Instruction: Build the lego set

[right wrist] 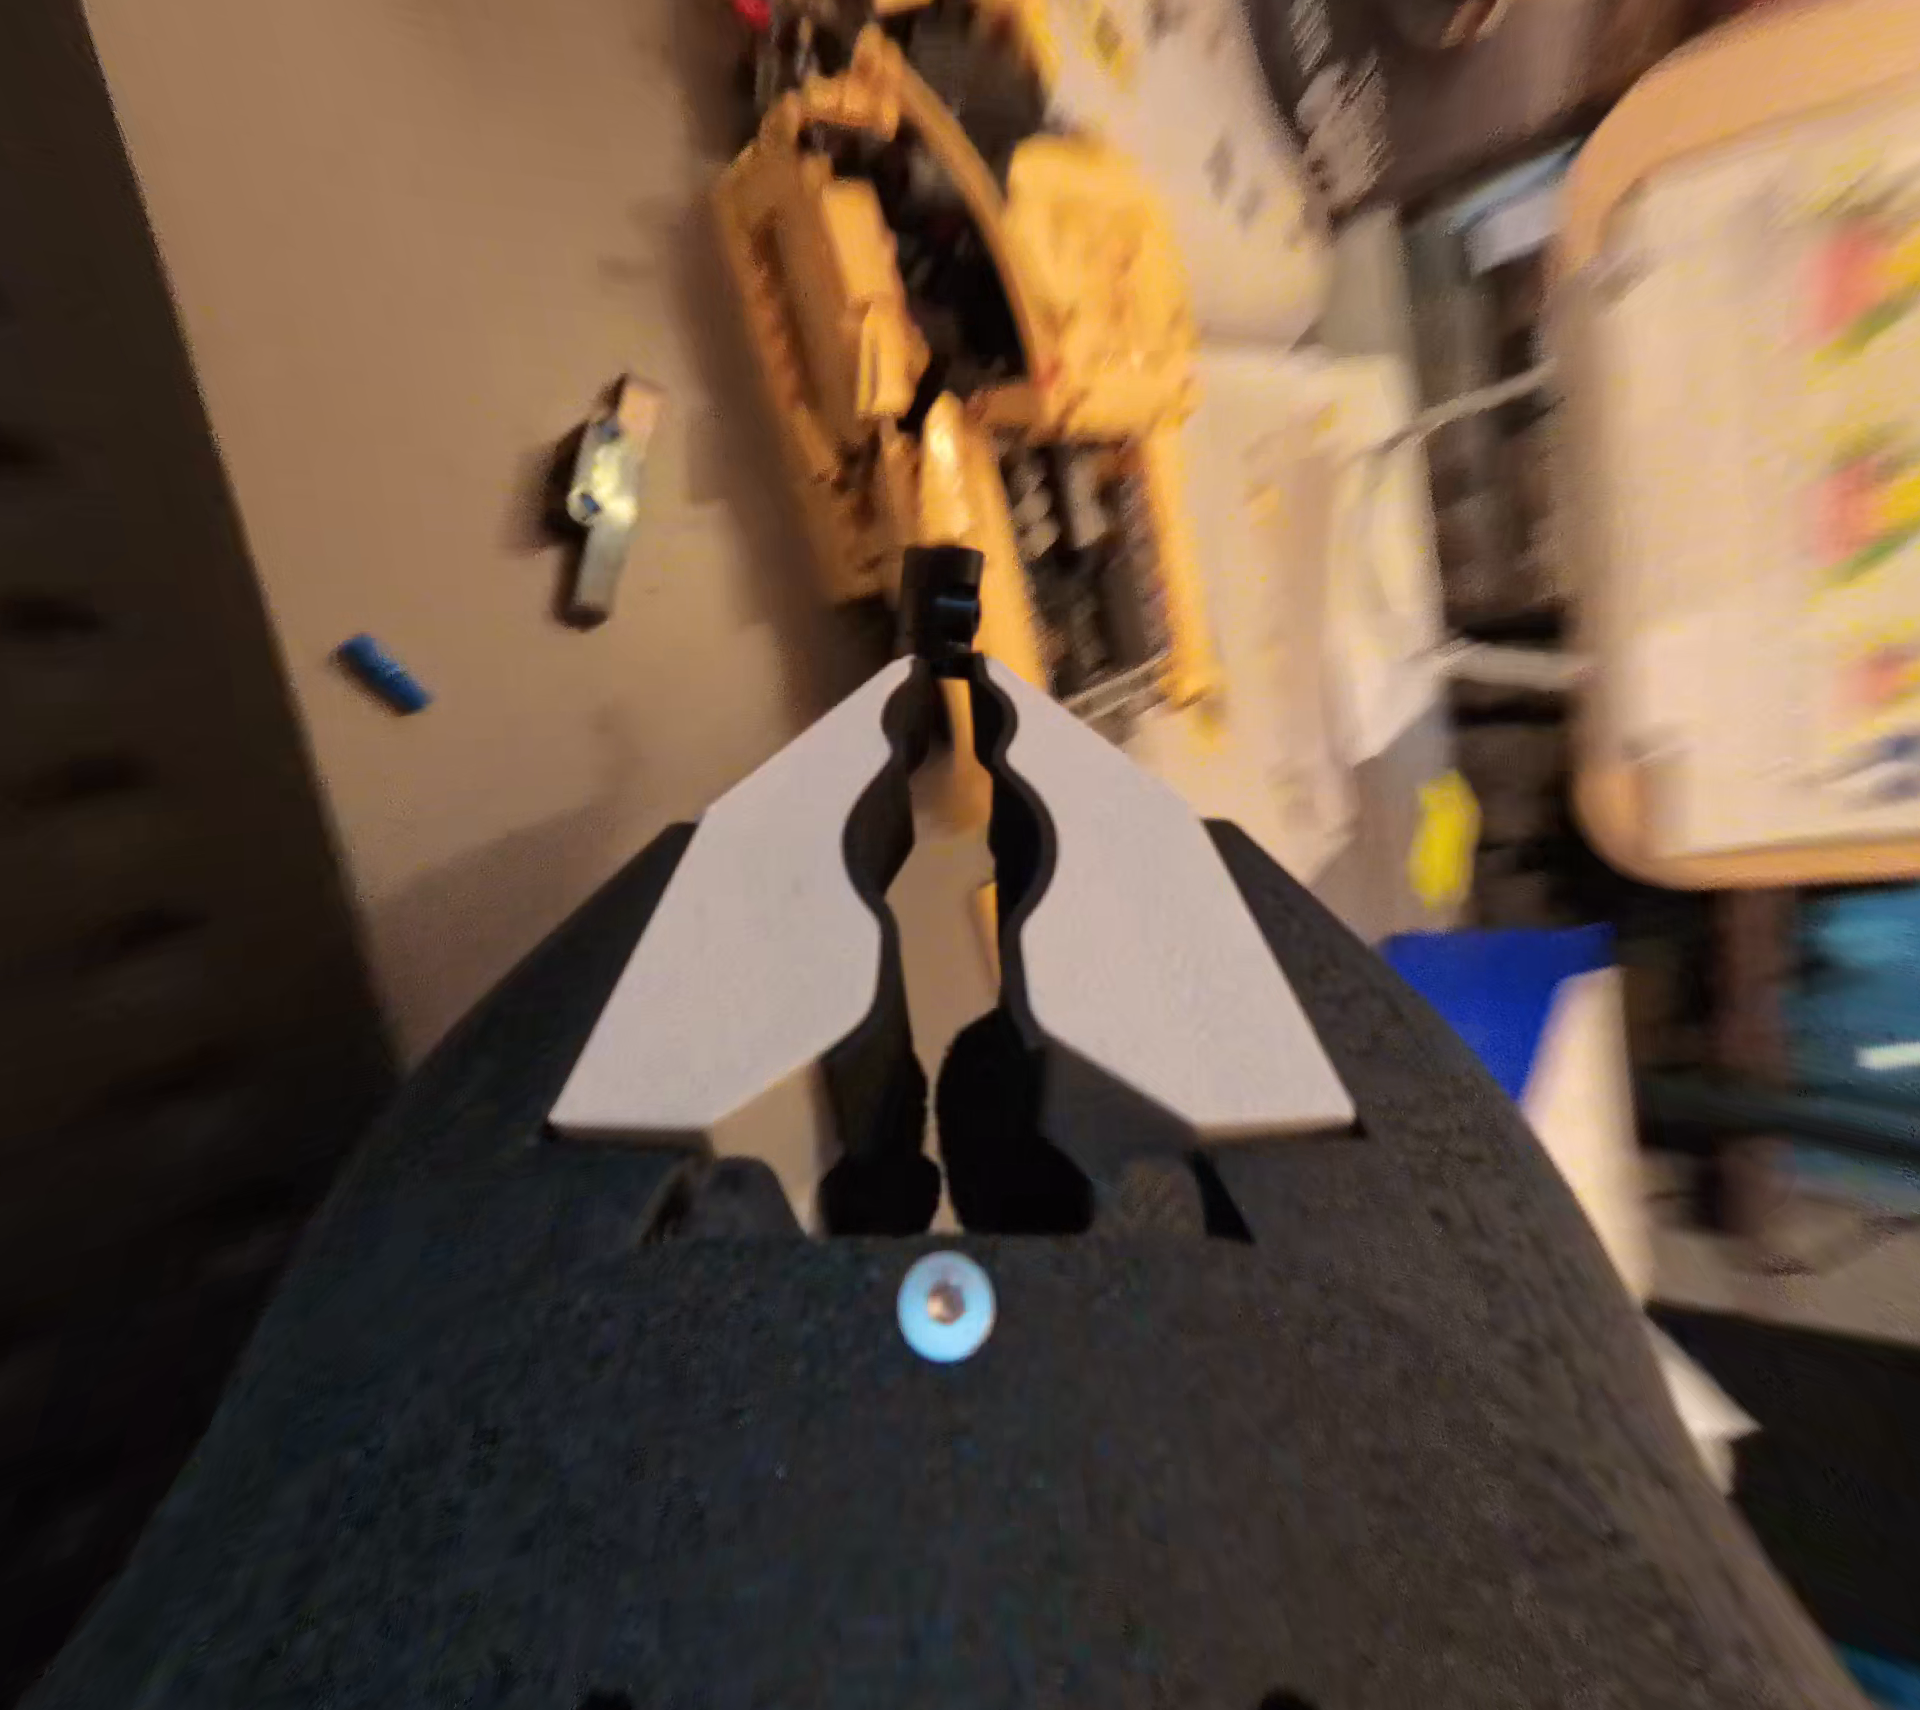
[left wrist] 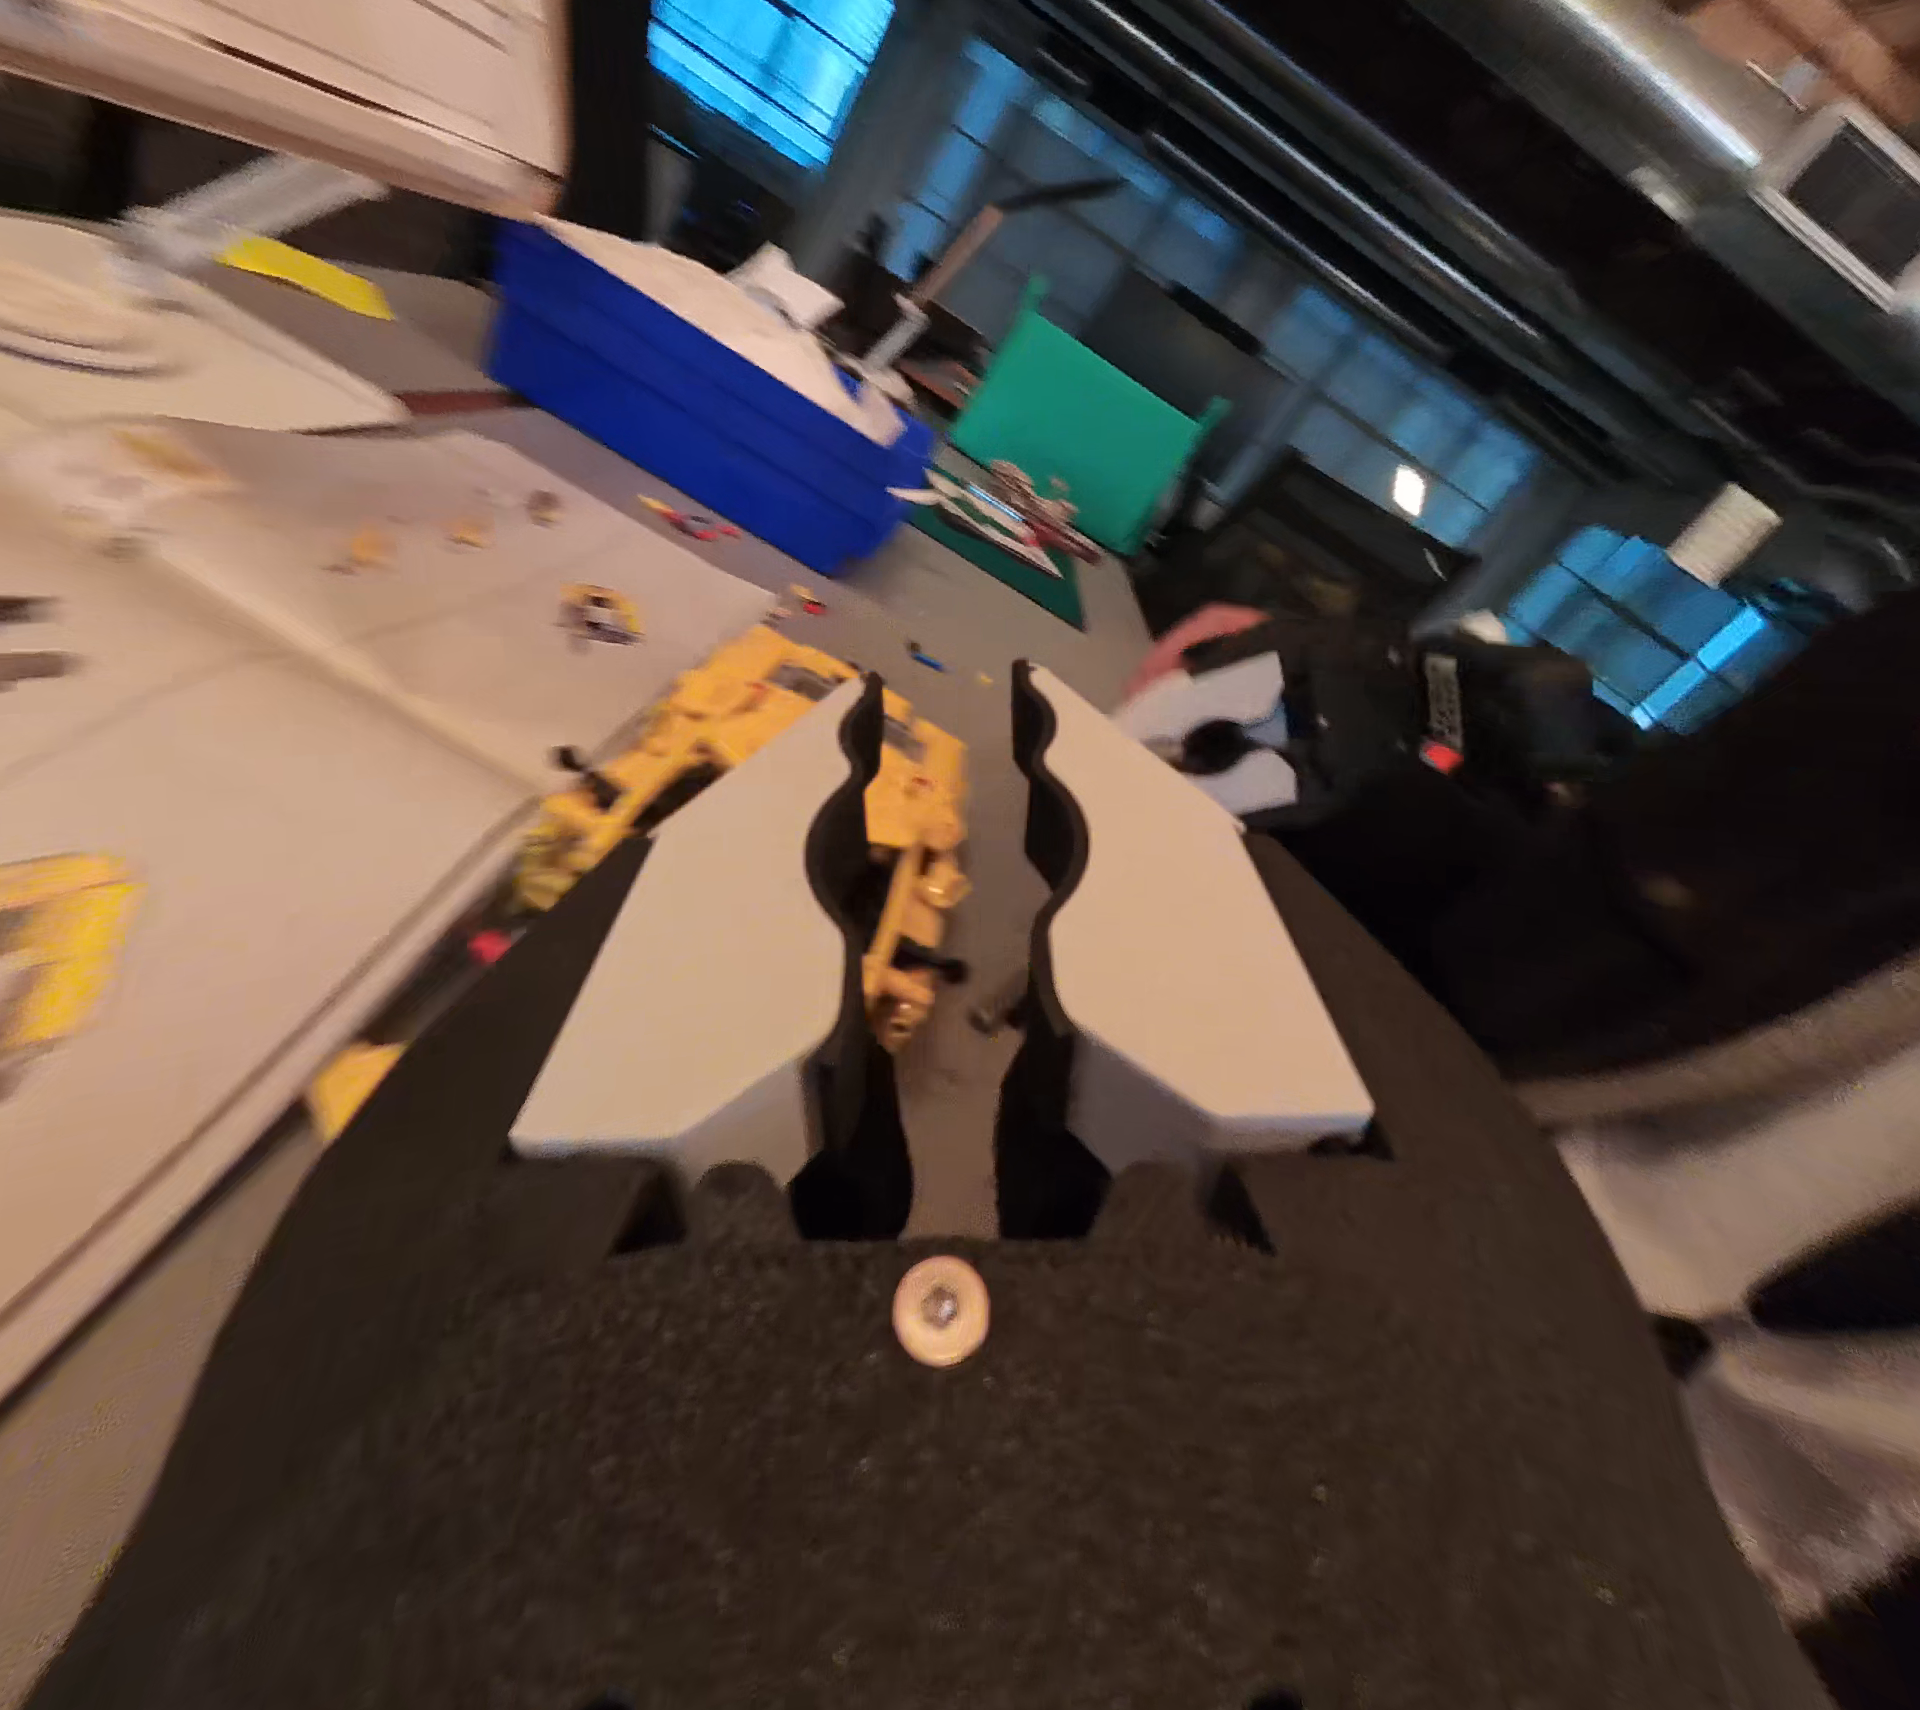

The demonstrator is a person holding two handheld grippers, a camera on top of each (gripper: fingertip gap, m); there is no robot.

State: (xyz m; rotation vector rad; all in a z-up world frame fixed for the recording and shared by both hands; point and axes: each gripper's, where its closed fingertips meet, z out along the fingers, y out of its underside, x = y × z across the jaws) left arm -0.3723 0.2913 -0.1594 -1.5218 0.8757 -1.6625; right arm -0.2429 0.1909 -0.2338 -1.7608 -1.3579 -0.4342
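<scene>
While the yellow lego model (right wrist: 935, 226) looks mostly assembled, loose bricks (left wrist: 597, 611) lie beyond it; right gripper (right wrist: 943, 673) pinches a black pin (right wrist: 940, 611) just short of it, left gripper (left wrist: 940, 694) apart, empty.

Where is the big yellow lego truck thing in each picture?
Left wrist view: the yellow lego vehicle model lies on the table at centre, partly behind the open left gripper.
Right wrist view: it fills the upper middle, blurred, beyond the right gripper, which pinches a small black lego pin.
Shared landmark: the blue plastic bin, at lower right in the right wrist view.
</scene>
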